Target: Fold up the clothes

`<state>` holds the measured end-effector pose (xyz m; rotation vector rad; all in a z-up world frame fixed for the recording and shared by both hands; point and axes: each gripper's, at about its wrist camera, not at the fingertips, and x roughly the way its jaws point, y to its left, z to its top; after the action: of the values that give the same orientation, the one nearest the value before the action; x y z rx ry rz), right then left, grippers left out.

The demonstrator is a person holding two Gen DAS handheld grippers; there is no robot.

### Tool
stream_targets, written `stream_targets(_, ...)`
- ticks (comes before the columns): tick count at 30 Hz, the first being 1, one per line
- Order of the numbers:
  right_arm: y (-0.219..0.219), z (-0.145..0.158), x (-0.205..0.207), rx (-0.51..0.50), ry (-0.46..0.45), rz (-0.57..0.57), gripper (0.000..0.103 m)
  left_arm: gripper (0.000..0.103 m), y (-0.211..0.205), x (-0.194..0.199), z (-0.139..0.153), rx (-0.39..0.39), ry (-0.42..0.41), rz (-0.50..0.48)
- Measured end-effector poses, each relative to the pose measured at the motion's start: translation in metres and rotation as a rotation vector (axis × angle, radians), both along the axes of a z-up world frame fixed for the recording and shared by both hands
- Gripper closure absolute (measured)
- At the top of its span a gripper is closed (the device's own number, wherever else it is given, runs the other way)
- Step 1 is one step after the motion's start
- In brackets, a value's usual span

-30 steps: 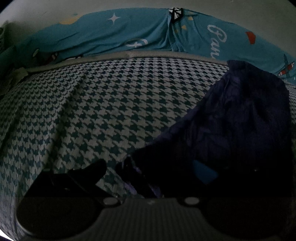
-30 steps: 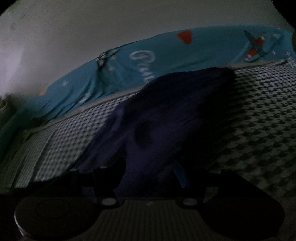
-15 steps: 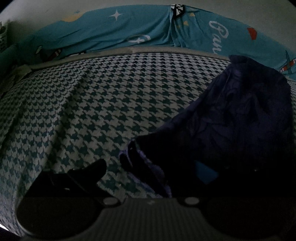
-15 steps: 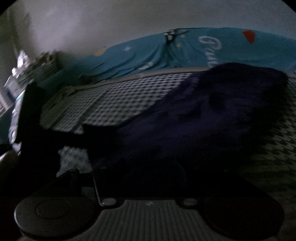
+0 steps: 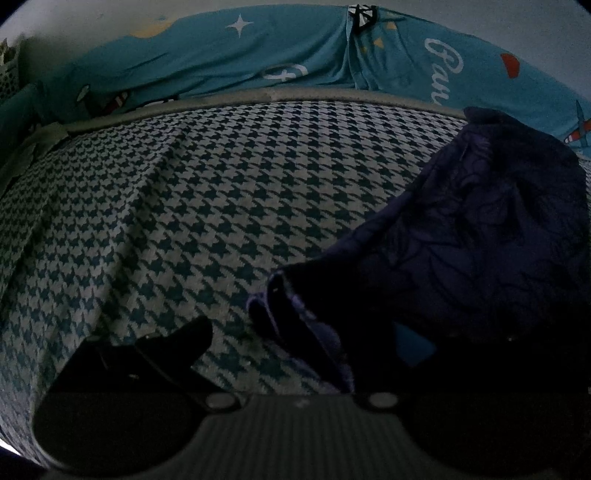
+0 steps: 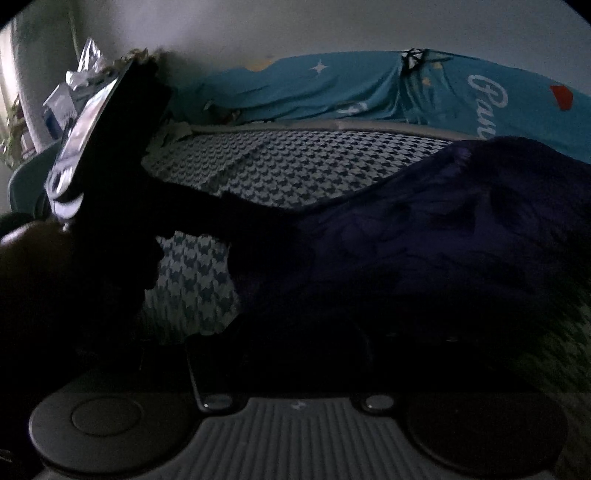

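**A:** What is shown by the left wrist view that is missed by the right?

**B:** To the left of the left gripper (image 5: 291, 332), a wide stretch of houndstooth bedcover (image 5: 184, 221) is seen, creased in long folds. One dark finger (image 5: 184, 339) is seen lying on the cover at lower left. Its partner on the right is buried in the dark purple garment (image 5: 480, 240), so the jaws are seen standing apart, with a folded hem of the cloth just ahead between them; no pinch is seen.

**A:** And the right wrist view?

**B:** At its far left, the other gripper's black body (image 6: 110, 166) is seen from the side, with a hand (image 6: 29, 251) dimly made out below it. A shelf of clutter (image 6: 74, 92) against the wall is shown behind. The garment (image 6: 443, 240) is spread ahead and to the right of the right gripper (image 6: 295, 354), draped right up to its base. Its fingers are lost in darkness under the cloth, so whether anything is gripped cannot be told.

**A:** Can any writing be read?

**B:** White script is printed on the teal sheet (image 5: 295, 55) beyond the bedcover; "Pa" can be made out at far right, the rest cut off. Stars and a red shape are also printed there.

**A:** The room?

**B:** Dimly lit. A pale wall (image 6: 332, 26) is seen behind the bed.
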<state>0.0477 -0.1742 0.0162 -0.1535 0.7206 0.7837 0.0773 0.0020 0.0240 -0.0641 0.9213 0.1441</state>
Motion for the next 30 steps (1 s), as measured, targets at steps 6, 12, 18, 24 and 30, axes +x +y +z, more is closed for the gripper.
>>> stream_targets(6,0.011,-0.007,-0.005,-0.057,-0.043,0.019,0.037,0.000,-0.001,0.000,0.003,-0.009,0.001,-0.007)
stream_targets(12,0.023,-0.014,-0.012,-0.133,-0.116,0.025,0.037,0.000,0.003,0.000,0.003,-0.014,0.006,0.006)
stream_targets(18,0.027,-0.019,-0.014,-0.168,-0.165,0.021,0.037,0.000,0.009,-0.003,0.003,-0.033,0.005,0.025)
stream_targets(24,0.032,-0.018,-0.016,-0.195,-0.182,0.009,0.038,0.000,0.027,-0.020,0.004,-0.087,-0.009,0.062)
stream_targets(30,0.034,-0.018,-0.017,-0.207,-0.188,0.006,0.038,0.000,0.043,-0.038,0.005,-0.133,-0.030,0.086)
